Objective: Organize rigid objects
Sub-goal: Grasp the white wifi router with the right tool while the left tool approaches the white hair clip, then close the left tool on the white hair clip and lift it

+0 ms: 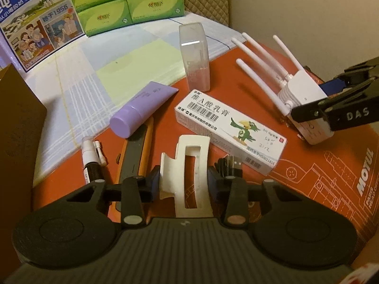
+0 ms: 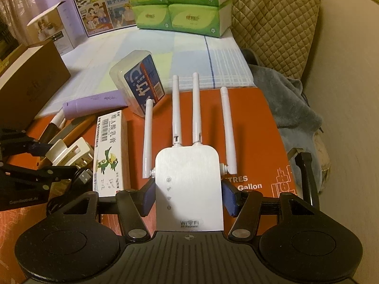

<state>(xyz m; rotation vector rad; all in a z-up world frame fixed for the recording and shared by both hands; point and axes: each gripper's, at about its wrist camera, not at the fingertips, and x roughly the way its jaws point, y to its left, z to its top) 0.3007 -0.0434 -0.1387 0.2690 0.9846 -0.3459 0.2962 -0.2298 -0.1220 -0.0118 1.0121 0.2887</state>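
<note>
The orange carton (image 1: 319,165) lies flat as the work surface beneath both grippers, on a checked cloth (image 1: 78,87).

The green tissue packs (image 2: 177,4) and a blue printed milk box (image 1: 30,30) stand far ahead of the fingers, at the back of the cloth.

WiFi repeater (image 2: 189,189): white body, four antennas pointing away from the fingers. The right gripper (image 2: 189,196) has it clamped, one blue pad against each side of the body, jaws about half spread.

Clear plastic case (image 1: 195,56): upright ahead of the left fingers, beyond the ointment box.

Ointment box (image 1: 229,130): white, parrot print, lying flat just ahead and right of the left fingers, between the two grippers.

Purple tube (image 1: 139,111): lying ahead and left of the left fingers, cap end resting on an orange-and-grey utility knife (image 1: 137,156).

Hair claw clip (image 1: 187,175): cream, held between the fingers of the left gripper (image 1: 183,179), both pads against its sides, jaws narrowly spread.

Small spray vial (image 1: 91,156): left of the left fingers, beside the knife.

USB plug (image 1: 233,163): black cable end, immediately right of the left gripper's right finger.
</note>
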